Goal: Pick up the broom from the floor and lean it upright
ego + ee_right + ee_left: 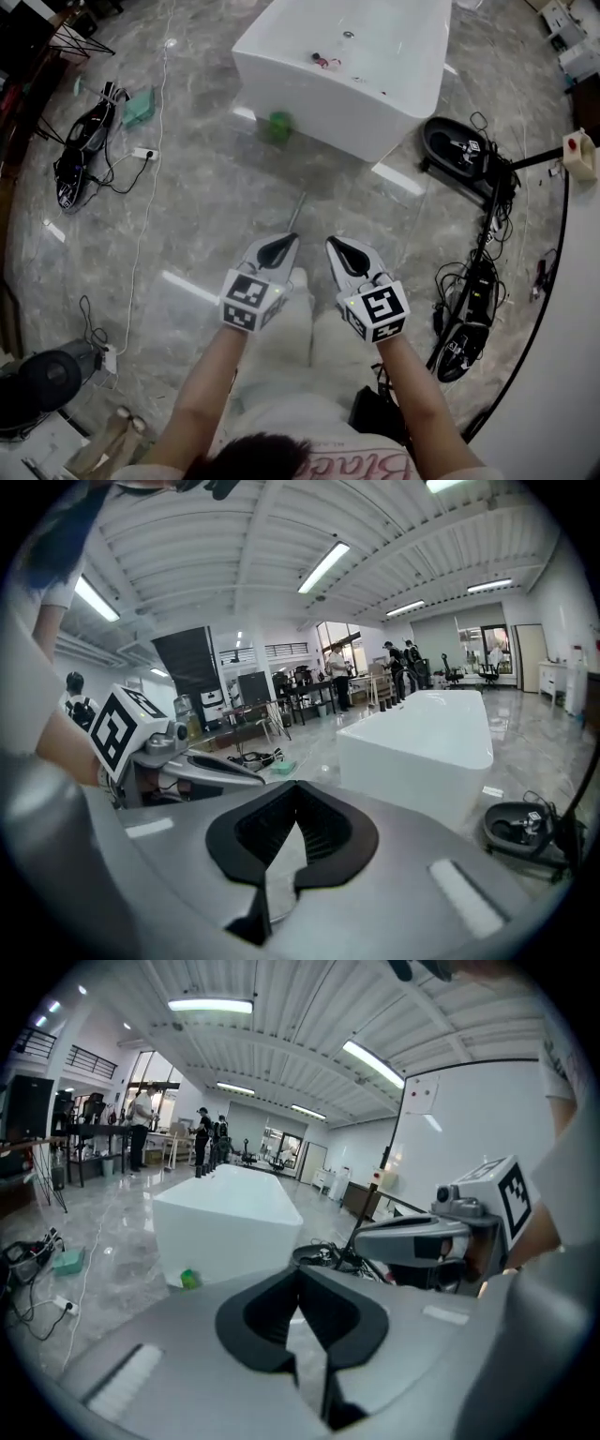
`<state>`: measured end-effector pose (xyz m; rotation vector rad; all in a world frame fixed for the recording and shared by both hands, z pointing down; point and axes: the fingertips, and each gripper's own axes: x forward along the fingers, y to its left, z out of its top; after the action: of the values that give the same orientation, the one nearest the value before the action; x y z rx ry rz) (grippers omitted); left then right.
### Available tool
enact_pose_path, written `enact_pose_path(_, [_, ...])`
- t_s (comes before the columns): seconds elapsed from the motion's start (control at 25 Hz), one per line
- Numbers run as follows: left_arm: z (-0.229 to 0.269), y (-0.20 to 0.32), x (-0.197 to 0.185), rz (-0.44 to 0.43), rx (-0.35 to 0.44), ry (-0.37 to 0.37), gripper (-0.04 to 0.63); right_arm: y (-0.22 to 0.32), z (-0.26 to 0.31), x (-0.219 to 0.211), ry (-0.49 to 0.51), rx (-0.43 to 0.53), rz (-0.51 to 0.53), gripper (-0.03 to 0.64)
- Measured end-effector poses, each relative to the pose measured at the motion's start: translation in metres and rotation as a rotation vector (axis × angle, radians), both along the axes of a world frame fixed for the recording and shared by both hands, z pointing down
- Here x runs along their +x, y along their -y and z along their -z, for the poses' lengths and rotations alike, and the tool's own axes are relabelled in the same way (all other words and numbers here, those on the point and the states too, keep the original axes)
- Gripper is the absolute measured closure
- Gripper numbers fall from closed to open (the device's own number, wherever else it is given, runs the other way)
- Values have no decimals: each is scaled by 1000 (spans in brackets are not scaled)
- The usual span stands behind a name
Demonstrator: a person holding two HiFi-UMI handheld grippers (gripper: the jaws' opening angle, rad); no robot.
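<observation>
A thin grey rod, seemingly the broom handle (296, 212), lies on the marble floor just beyond my left gripper; the rest of it is hidden behind the gripper and the person's legs. My left gripper (281, 246) is held out in front of the body, jaws shut and empty (300, 1274). Beside it, my right gripper (339, 248) is also shut with nothing between its pads (297, 794). Each gripper shows in the other's view: the right one (412, 1241) and the left one (202, 771). Neither touches the rod.
A white bathtub (347, 66) stands ahead, a small green object (277, 127) at its near corner. Black devices with tangled cables lie at left (80, 150) and right (459, 150), (469, 319). A teal item (139, 108) and a white curved table edge (562, 375) border the floor.
</observation>
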<state>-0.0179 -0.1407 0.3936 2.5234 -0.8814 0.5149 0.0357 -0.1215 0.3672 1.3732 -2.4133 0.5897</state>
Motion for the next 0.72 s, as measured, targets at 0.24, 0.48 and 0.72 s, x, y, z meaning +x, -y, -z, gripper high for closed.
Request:
enact_pose_path(0.24, [-69, 26, 7, -5, -114, 37, 595, 27, -55, 16, 54, -102, -92, 615])
enact_pose_path(0.48, [-163, 42, 12, 16, -196, 82, 593, 41, -141, 20, 75, -195, -90, 615])
enact_pose_path(0.72, [-268, 51, 10, 21, -242, 169, 574, 52, -250, 6, 28, -274, -24, 615])
